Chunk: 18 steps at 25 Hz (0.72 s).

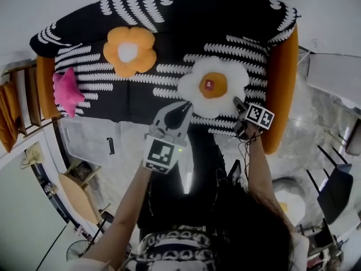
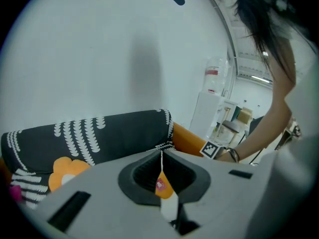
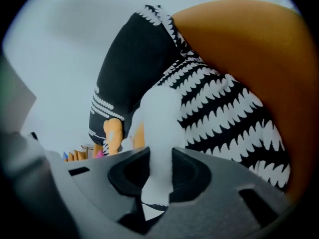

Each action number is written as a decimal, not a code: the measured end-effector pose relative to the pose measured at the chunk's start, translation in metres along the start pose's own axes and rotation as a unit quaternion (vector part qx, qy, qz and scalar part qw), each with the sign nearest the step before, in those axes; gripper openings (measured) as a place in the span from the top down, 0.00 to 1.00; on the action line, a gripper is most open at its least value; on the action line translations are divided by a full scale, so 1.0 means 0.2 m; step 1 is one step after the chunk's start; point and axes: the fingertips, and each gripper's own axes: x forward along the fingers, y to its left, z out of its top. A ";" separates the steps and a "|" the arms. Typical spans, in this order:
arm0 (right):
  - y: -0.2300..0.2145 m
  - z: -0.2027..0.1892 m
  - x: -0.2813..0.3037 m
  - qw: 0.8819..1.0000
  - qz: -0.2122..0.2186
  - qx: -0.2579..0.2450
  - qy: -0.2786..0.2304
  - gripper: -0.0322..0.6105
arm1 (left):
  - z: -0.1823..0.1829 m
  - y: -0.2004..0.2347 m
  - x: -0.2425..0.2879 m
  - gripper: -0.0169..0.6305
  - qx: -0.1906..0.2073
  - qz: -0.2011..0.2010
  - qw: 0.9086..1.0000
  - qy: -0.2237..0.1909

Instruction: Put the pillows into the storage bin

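The white flower pillow [image 1: 213, 86] lies on the sofa [image 1: 186, 16], our right claw [image 1: 237, 102] grasping its 4 o'clock petal, our left claw [image 1: 185, 104] clenched at 8 o'clock.

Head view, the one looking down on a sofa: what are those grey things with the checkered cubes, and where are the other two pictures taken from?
They are hand-held tools: a person carries a left gripper and a right gripper, marker cubes included. The head view is from a camera on the person's head, looking down on a black-and-white sofa holding an orange flower pillow, a pink star pillow and a white flower pillow. The other pictures come from a camera riding on each gripper. The right one pinches a white petal; the left one's jaws are nearly together beside that pillow.
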 end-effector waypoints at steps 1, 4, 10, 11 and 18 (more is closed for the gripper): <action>0.07 -0.01 -0.03 1.000 0.014 -0.004 0.002 0.82 | 0.01 0.01 -0.03 0.96 -0.004 0.006 1.000 -0.003; 0.27 -0.03 -0.10 0.998 0.053 -0.016 0.007 0.84 | 0.03 0.04 -0.11 0.96 -0.009 0.025 1.000 -0.011; 0.75 -0.12 -0.22 0.992 0.117 -0.036 0.005 0.87 | 0.06 0.15 -0.38 0.96 -0.025 0.068 0.997 -0.037; 0.83 -0.15 -0.24 0.991 0.125 -0.041 0.006 0.87 | 0.05 0.17 -0.44 0.96 -0.030 0.075 0.996 -0.039; 1.40 -0.47 -0.28 0.979 0.183 -0.080 0.043 0.88 | -0.10 0.41 -0.93 0.96 -0.072 0.159 0.982 -0.068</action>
